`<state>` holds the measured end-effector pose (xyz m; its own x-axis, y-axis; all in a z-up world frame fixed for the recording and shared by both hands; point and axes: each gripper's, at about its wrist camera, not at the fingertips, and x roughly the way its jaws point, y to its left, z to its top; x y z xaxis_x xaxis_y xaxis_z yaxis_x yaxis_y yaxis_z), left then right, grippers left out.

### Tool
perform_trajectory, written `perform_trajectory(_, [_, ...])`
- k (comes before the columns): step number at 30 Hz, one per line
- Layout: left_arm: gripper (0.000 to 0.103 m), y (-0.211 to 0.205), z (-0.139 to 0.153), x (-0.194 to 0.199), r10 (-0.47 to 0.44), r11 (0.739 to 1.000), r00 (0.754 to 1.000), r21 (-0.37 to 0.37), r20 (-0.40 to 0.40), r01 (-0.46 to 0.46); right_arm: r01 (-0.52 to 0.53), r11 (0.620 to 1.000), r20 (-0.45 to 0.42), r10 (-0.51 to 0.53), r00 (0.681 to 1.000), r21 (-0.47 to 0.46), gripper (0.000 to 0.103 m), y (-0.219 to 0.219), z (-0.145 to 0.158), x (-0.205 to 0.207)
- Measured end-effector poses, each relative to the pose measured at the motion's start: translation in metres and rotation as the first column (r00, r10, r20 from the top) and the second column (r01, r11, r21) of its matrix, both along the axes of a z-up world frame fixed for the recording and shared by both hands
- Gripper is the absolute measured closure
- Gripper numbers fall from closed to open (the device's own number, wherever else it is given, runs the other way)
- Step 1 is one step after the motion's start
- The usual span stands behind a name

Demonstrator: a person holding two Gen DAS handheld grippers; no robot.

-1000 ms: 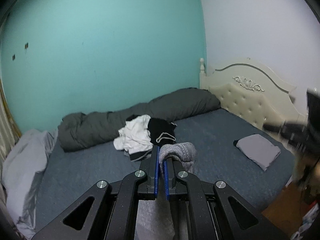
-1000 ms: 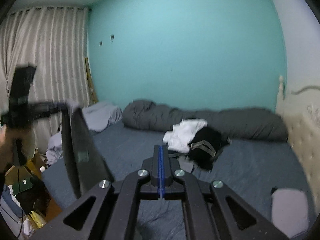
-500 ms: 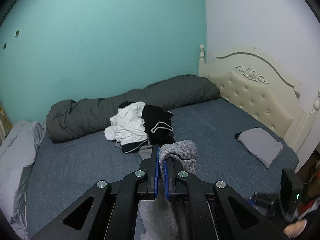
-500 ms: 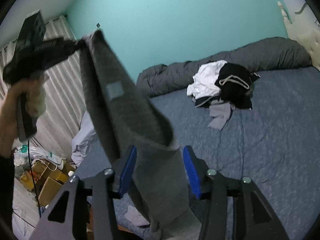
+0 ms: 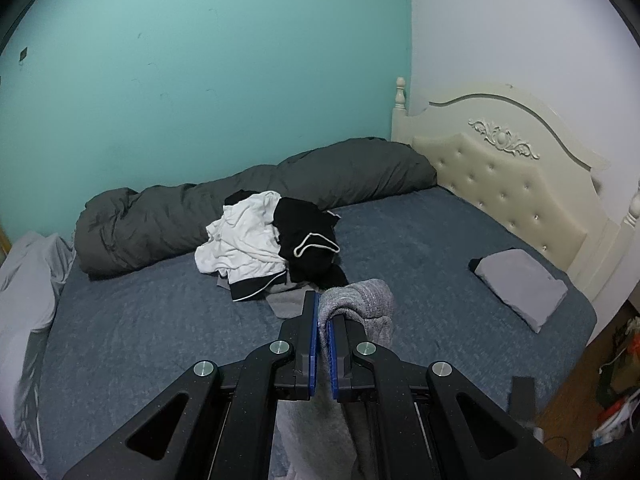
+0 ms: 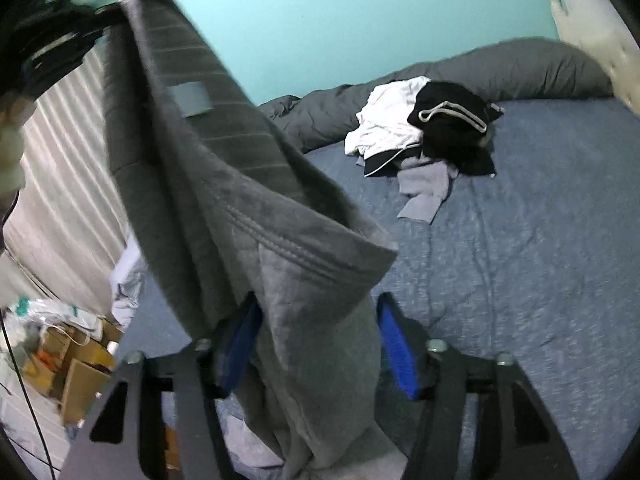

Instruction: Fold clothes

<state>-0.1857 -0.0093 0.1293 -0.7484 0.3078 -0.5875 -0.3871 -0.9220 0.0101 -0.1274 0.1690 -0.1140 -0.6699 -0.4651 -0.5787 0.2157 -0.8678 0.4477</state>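
My left gripper (image 5: 322, 310) is shut on a corner of a grey garment (image 5: 360, 300), whose bunched edge pokes out past the blue pads. In the right wrist view the same grey garment (image 6: 224, 184) hangs stretched from the left gripper (image 6: 60, 36) at upper left down between the fingers of my right gripper (image 6: 320, 344). That gripper is open, its blue pads standing apart on either side of the cloth. A pile of white and black clothes (image 5: 272, 240) (image 6: 424, 124) lies in the middle of the blue bed (image 5: 420, 248). A folded grey item (image 5: 520, 284) rests near the headboard.
A dark grey duvet (image 5: 240, 204) lies rolled along the teal wall. The cream headboard (image 5: 512, 184) stands at the right. A pale sheet (image 5: 28, 280) is heaped at the bed's left edge. Boxes and bags (image 6: 68, 364) clutter the floor beside the curtain.
The right gripper went from shut to open and moved in around the hanging grey garment. The left gripper stayed shut on the garment while its view swung slightly right.
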Motion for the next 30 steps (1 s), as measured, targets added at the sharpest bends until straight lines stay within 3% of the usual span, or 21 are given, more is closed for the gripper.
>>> perform_trajectory(2, [0.099, -0.002, -0.001, -0.001, 0.002, 1.000, 1.000, -0.003, 0.002, -0.002, -0.016, 1.000, -0.008, 0.016, 1.000, 0.005, 0.090, 0.002, -0.002, -0.003])
perform_trajectory(4, [0.099, -0.003, -0.003, -0.003, 0.002, 1.000, 1.000, -0.011, 0.000, -0.002, -0.018, 0.999, -0.029, 0.019, 0.999, 0.031, 0.098, 0.005, 0.002, -0.003])
perform_trajectory(14, [0.099, -0.031, 0.003, 0.007, 0.033, 0.999, 0.999, 0.003, -0.019, -0.033, 0.037, 0.988, -0.175, -0.011, 0.985, 0.148, 0.099, 0.057, 0.082, -0.002])
perform_trajectory(30, [0.099, -0.067, 0.060, 0.055, 0.062, 0.998, 0.984, 0.041, -0.168, -0.055, 0.040, 0.930, -0.414, 0.123, 0.902, 0.364, 0.100, 0.065, 0.240, 0.021])
